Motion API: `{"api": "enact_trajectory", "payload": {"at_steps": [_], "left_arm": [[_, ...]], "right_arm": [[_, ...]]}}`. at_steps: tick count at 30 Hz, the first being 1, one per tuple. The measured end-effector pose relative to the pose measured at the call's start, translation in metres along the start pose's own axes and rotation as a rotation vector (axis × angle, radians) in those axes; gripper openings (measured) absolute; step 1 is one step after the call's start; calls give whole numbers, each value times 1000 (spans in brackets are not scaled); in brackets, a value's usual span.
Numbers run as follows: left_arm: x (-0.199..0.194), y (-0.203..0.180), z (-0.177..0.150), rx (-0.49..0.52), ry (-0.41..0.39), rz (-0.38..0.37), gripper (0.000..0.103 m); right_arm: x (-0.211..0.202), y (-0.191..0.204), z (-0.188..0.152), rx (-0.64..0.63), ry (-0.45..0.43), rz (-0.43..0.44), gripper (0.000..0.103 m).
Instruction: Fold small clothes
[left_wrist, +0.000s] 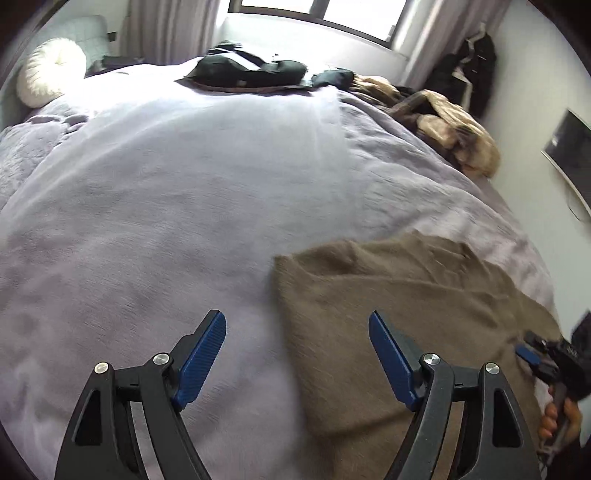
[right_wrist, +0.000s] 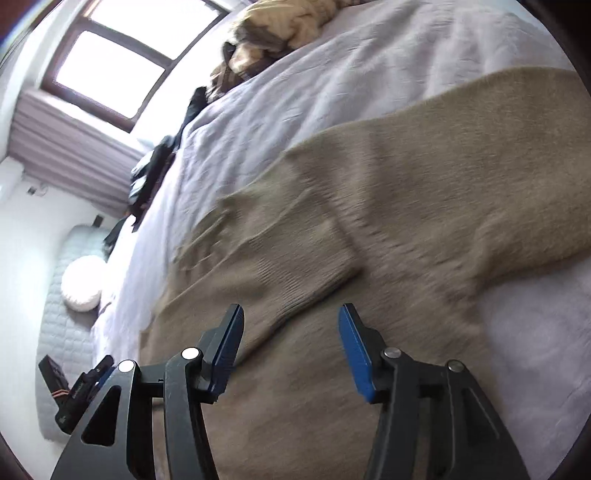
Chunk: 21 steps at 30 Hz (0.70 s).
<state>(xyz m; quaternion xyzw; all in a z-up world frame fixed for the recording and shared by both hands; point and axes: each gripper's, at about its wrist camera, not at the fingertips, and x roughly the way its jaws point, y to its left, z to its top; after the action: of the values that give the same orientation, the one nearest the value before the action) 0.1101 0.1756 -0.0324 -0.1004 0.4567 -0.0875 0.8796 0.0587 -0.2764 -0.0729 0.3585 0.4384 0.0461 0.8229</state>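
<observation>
A tan knitted sweater (left_wrist: 406, 306) lies spread on the lilac bed cover (left_wrist: 184, 177). It fills much of the right wrist view (right_wrist: 388, 206), with a ribbed cuff of one sleeve (right_wrist: 295, 273) folded over the body. My left gripper (left_wrist: 297, 321) is open and empty, above the sweater's left edge. My right gripper (right_wrist: 291, 314) is open and empty, just above the cuff; it also shows at the right edge of the left wrist view (left_wrist: 543, 358).
Dark clothes (left_wrist: 255, 70) and a beige crumpled garment (left_wrist: 443, 122) lie at the far side of the bed. A white round cushion (left_wrist: 51, 70) sits at the far left. A window (left_wrist: 314, 14) is behind; a screen (left_wrist: 572, 147) hangs on the right wall.
</observation>
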Motion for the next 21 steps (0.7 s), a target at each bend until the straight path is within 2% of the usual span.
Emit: {"api": "enact_trajectory", "payload": {"at_steps": [4,5,6,8,10,11,12,14,16,18,21], "left_arm": [[10,-42,-8,71,9,-34,80],[17,-51,-11,83,17,-34,80],[21,-58,-14,88,26,-35,80],[36,-63,-23,98,57,-9,80],[51,-61,-33,92,94,41,80],[57,-57,-37,89,108,57,80],[60,-54,-42,98,106,74,80],[59,-53,-49,130,97,98,80],[56,-53,-52,149,100,119,88],[54,-51,-55,139,111,125,89],[47,-52,-58,116,105,139,89]], "right_arm": [[11,27,-3,-80,-3,-14,56],[13,33,-4,-104,-7,-22,49],[18,40,-3,-138,-5,-49,37],[31,44,-2,-186,11,-114,32],[41,29,0,-162,41,-163,21],[43,20,0,-138,48,-163,9],[40,11,0,-113,44,-149,2],[34,3,-1,-89,45,-119,2],[28,3,-3,-103,54,-121,2],[23,4,-6,-119,66,-147,9],[9,1,-11,-119,66,-143,9]]}}
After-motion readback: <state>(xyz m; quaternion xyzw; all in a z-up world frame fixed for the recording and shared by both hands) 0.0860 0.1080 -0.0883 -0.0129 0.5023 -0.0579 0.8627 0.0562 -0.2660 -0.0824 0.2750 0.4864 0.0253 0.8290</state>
